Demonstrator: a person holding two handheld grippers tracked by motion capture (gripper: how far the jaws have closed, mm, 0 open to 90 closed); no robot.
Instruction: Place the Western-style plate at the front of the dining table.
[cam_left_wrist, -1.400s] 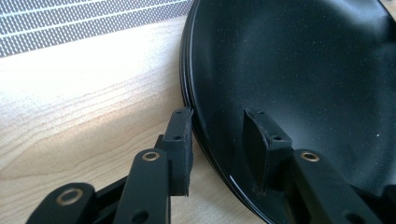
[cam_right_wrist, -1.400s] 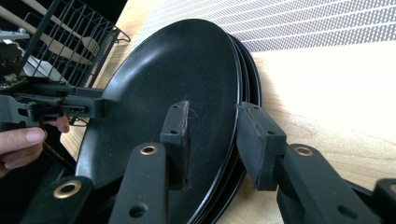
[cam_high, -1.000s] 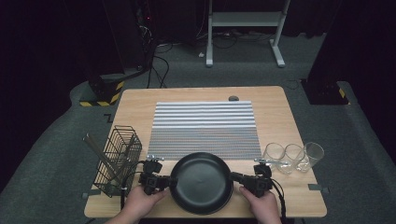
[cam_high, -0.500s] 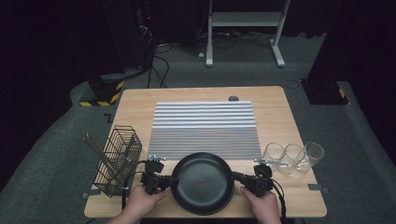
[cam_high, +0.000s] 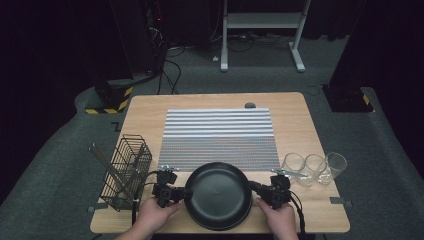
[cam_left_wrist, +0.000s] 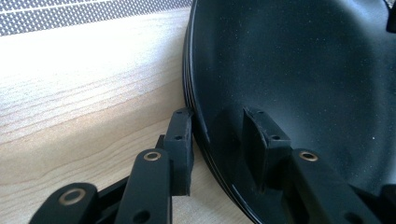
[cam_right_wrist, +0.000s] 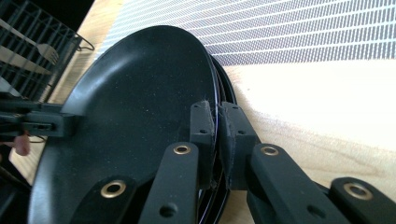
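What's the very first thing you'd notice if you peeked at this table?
A stack of black plates at the near edge, with the left gripper straddling its rim and the right gripper pinching it from the other side. Then the striped mat behind, three glasses right, a wire basket left.

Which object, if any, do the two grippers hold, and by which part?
The right gripper pinches the top black plate by its right rim. The left gripper straddles the stack's left rim, but its pads do not visibly press, so no clear hold there.

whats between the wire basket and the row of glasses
In the high view, the black plate, with the left gripper and right gripper at its rim.
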